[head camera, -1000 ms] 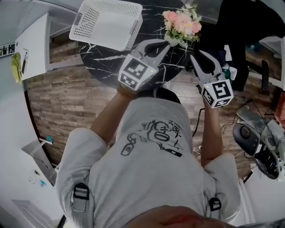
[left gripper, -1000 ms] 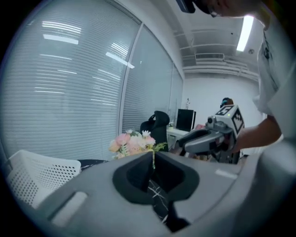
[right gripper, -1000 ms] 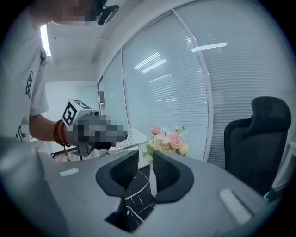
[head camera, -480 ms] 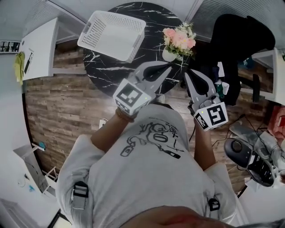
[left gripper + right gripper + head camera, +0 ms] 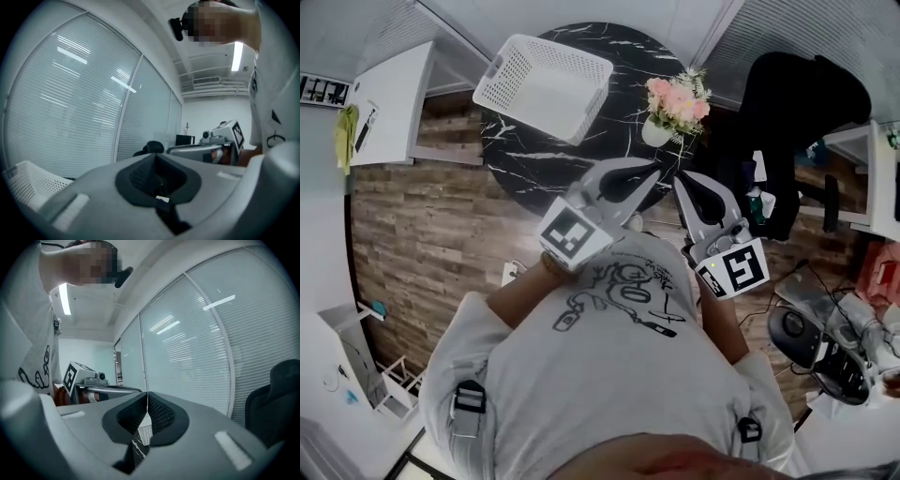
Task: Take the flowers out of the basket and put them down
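Here, on the near side of the round black marble desk (image 5: 567, 155), the person's grey shirt (image 5: 609, 375) fills the lower part of the head view. Just past it, both tools sit side by side at the desk's near edge, tips toward the desk. The left tool (image 5: 647, 174) is clenched, its jaws pressed together with nothing between them. The right tool (image 5: 682, 180) has just been closing its jaws; they now meet at the tips, and nothing is caught in them.

Farther in, on the desk's right part, the flowers (image 5: 678, 97) stand upright in a small white pot (image 5: 655, 132): pink and cream blooms with green sprigs, outside the basket and touched by neither tool. On the desk's far left part, well apart from the flowers, sits the white perforated basket (image 5: 546, 73), overhanging the rim. Around the desk lies a wooden floor (image 5: 422, 216).
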{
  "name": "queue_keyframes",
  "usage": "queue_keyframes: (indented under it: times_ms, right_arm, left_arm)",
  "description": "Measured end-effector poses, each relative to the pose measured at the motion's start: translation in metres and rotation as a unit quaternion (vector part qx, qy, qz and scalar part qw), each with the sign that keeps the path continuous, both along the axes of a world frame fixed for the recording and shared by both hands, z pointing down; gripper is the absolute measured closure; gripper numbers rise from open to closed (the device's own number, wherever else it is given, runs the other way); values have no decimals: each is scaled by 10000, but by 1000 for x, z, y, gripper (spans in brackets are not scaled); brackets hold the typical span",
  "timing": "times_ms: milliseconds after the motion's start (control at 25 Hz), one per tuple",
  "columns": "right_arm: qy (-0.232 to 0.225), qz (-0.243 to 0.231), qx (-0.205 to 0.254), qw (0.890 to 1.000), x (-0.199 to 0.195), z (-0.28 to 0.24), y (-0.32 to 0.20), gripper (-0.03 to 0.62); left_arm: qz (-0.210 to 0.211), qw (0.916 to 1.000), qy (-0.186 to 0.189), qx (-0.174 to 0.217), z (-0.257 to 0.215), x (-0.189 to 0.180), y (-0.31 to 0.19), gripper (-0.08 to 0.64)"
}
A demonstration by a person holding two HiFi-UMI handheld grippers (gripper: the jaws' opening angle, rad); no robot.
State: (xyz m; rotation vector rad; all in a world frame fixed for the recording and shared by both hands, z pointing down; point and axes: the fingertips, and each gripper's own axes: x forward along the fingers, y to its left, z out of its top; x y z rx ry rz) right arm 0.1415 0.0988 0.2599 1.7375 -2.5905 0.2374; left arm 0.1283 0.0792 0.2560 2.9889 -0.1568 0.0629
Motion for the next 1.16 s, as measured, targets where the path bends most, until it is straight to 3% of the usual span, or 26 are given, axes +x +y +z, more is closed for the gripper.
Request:
queue_keyframes:
  times_ms: [280, 1160]
  right_arm:
    - [-82, -3, 221, 9997, -6, -10, -1, 586]
    - [74, -177, 138, 9997, -16, -9, -5, 586]
  left_arm:
    - [-204, 9997, 118, -31, -9, -6, -3, 557]
    - [-213, 9998, 65, 1, -6, -9, -7, 557]
